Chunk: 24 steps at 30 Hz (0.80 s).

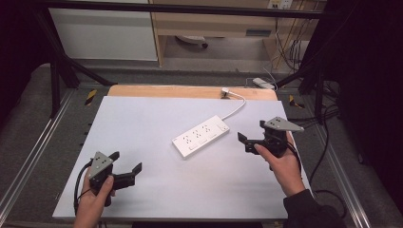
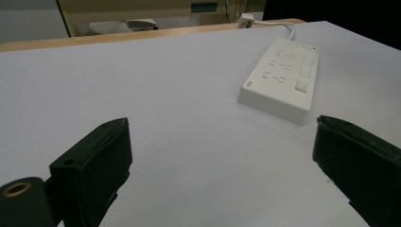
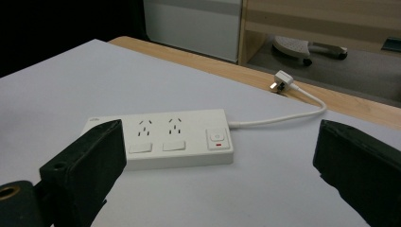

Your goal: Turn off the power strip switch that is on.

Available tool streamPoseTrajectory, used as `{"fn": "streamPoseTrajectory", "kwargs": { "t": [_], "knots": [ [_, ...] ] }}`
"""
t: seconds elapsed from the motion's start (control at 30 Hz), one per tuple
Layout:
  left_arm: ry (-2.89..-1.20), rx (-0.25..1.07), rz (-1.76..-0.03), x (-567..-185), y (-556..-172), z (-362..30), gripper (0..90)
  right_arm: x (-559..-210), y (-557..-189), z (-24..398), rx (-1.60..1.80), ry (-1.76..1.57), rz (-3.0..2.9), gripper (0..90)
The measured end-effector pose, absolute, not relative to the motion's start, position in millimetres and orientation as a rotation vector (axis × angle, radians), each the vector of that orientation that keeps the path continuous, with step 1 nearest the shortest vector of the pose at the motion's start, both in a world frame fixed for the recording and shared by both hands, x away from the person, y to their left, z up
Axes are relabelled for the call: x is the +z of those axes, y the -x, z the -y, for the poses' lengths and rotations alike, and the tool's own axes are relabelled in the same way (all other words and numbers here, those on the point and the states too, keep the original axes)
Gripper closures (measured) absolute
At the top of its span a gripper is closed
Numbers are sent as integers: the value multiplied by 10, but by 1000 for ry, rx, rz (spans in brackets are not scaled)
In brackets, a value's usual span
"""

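Left gripper (image 1: 127, 164): I see it in my left hand (image 1: 95, 199) at the near left of the bench (image 1: 142, 123). Its jaws stand wide apart with nothing between them, pointing across the white surface.
Left gripper view: past the two black jaws, bare bench lies in front, and the power strip (image 2: 283, 75) sits ahead to the right.
Power strip: a white strip lies flat near the middle of the bench, set at a slant, well apart from both grippers. It has rows of sockets and white switches along one edge.
Cable (image 1: 235, 107): a white lead runs from the strip's far end to a plug (image 3: 283, 80) lying loose on the bench's wooden far edge.
Right gripper (image 1: 253, 135): held in my right hand (image 1: 283, 164), just right of the strip, jaws wide apart and empty, facing the strip.
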<state>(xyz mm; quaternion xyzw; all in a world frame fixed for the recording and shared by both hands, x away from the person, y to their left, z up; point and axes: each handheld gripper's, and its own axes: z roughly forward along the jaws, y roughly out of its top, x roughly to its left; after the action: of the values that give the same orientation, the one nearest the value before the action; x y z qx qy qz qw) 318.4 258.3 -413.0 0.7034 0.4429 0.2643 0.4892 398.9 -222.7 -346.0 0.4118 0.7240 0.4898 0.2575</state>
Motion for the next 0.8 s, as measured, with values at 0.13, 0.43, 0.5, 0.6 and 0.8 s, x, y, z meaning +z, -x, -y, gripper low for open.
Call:
{"fn": "streamPoseTrajectory", "kwargs": {
  "t": [0.13, 0.43, 0.5, 0.6, 0.8],
  "knots": [
    [-1715, 646, -1073, -4129, -3184, -2575, 56, -3448, -4046, 2173, 1328, -1110, -1981, 42],
    [-1723, 647, -1071, -4132, -3187, -2575, 56, -3415, -4145, 2068, 1331, -1111, -1961, 57],
    [-1723, 648, -1070, -4132, -3186, -2575, 56, -3409, -4186, 2025, 1340, -1108, -1967, 55],
    [-1718, 651, -1071, -4129, -3184, -2577, 56, -3412, -4222, 1978, 1339, -1096, -1978, 52],
    [-1720, 651, -1069, -4128, -3186, -2577, 56, -3426, -4268, 1898, 1338, -1072, -1986, 50]
  ]
}}
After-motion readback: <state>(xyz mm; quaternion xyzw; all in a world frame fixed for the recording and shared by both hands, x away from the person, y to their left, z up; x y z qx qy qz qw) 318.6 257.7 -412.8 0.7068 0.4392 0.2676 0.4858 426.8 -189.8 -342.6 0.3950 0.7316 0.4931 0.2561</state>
